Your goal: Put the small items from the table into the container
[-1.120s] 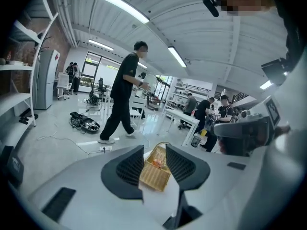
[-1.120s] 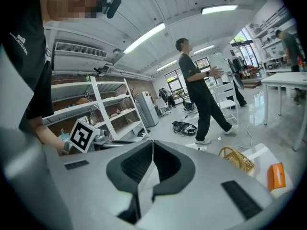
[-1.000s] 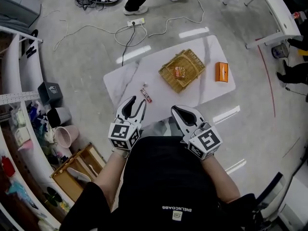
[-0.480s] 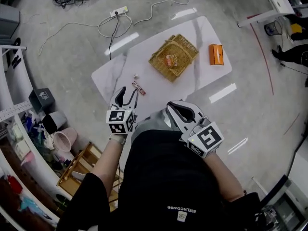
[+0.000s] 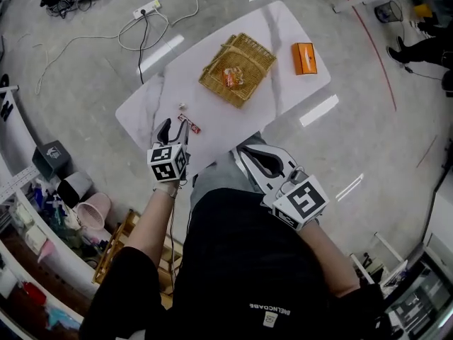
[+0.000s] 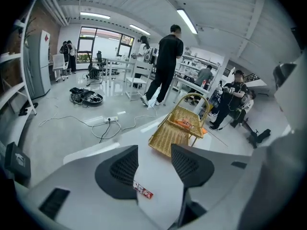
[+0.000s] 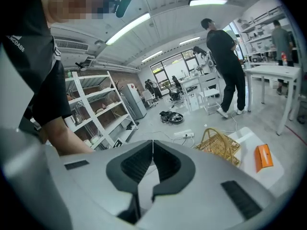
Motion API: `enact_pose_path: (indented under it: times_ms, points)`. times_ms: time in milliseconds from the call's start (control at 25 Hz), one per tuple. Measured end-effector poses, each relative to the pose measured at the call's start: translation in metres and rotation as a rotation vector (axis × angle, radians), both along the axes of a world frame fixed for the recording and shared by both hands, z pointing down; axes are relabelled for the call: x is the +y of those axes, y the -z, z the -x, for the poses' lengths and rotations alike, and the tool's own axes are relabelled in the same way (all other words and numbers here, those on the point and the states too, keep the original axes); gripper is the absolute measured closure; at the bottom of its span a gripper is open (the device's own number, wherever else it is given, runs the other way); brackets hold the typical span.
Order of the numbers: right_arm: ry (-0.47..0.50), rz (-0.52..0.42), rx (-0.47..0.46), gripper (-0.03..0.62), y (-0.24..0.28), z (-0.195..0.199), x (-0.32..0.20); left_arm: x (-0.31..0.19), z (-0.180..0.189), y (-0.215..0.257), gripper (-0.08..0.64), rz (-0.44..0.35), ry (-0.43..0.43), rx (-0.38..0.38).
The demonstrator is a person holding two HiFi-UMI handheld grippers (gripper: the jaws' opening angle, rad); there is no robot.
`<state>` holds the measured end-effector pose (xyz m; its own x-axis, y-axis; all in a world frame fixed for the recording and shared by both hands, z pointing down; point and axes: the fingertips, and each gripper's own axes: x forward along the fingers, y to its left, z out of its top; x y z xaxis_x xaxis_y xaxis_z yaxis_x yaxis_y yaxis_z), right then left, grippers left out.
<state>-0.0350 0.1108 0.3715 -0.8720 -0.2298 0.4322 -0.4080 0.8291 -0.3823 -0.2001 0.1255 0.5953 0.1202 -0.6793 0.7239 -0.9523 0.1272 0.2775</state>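
A woven basket (image 5: 237, 69) stands mid-table with an orange-red packet (image 5: 231, 77) inside. On the white marble table (image 5: 283, 34) lie a small red snack bar (image 5: 189, 124) and, just beyond it, a tiny pale item (image 5: 182, 106). My left gripper (image 5: 174, 126) hangs low over the table's near left part, jaws open, empty. In the left gripper view the snack bar (image 6: 143, 190) shows on the table between the open jaws (image 6: 154, 159), untouched, with the basket (image 6: 180, 128) beyond. My right gripper (image 5: 244, 153) is held near my body, shut and empty (image 7: 153, 150).
An orange box (image 5: 304, 57) lies on the table's right part. A power strip with cables (image 5: 145, 9) is on the floor beyond the table. Shelving, a pink bucket (image 5: 93, 210) and a wooden crate (image 5: 117, 250) stand at my left. A person (image 6: 168, 63) walks in the background.
My left gripper has dropped toward the table near the snack bar and its jaws have spread wider. The right gripper has barely shifted and stays shut.
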Motion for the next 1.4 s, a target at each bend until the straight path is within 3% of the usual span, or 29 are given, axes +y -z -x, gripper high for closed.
enact_pose_path:
  times_ms: [120,280,680,1400]
  points:
    - [-0.004,0.026,0.035,0.581,-0.012,-0.001,-0.004,-0.004,-0.004,-0.025,0.362,0.047,-0.022,0.004]
    - [0.020,0.034,0.012,0.581,-0.026,0.003,-0.001,-0.005,-0.006,-0.059,0.359,0.111,0.007,0.038]
    - [0.018,0.102,0.035,0.581,-0.065,-0.003,-0.001,-0.004,0.009,-0.149,0.359,0.274,0.019,-0.030]
    - [0.007,0.240,0.052,0.581,-0.118,-0.005,0.003,-0.027,0.026,-0.248,0.359,0.414,0.048,-0.089]
